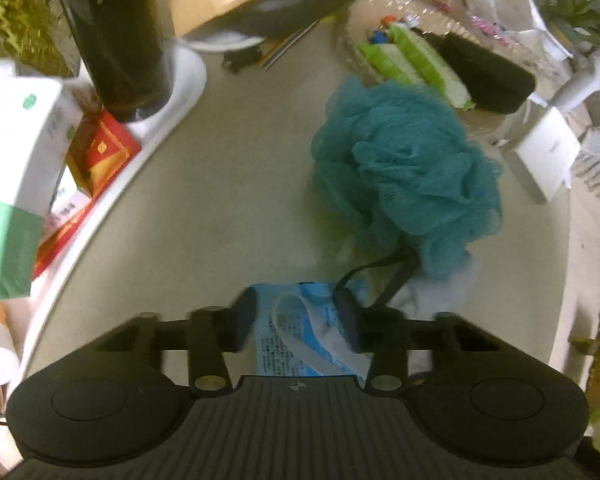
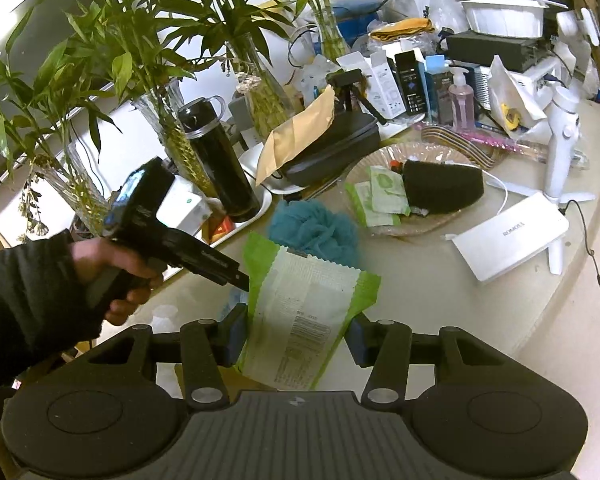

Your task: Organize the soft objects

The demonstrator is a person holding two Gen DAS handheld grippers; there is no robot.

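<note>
The left tool (image 1: 296, 320) points steeply down at the pale desk (image 1: 220, 200), its jaws drawn in narrow around a flat light-blue printed packet (image 1: 288, 332) with a white strip across it. The packet sits between the two pads, though the blur leaves it unclear whether they press on it yet. A black cord loop (image 1: 364, 276) from the teal mesh bath pouf (image 1: 408, 172) lies just beside the right-hand pad, and the pouf itself rests on the desk a little ahead.

The right tool (image 2: 296, 336) holds a green-and-white crimped-edge sachet (image 2: 304, 312) upright between its pads, lifted above the desk. Beyond it stands a shallow clear dish (image 2: 440, 224) that holds more green-and-white sachets (image 2: 380, 196) and a black foam sponge (image 2: 440, 188). The pouf lies on the desk just beside the dish. A hand in a dark sleeve (image 2: 112, 276) grips the handle of the left tool at the left of this view.
</note>
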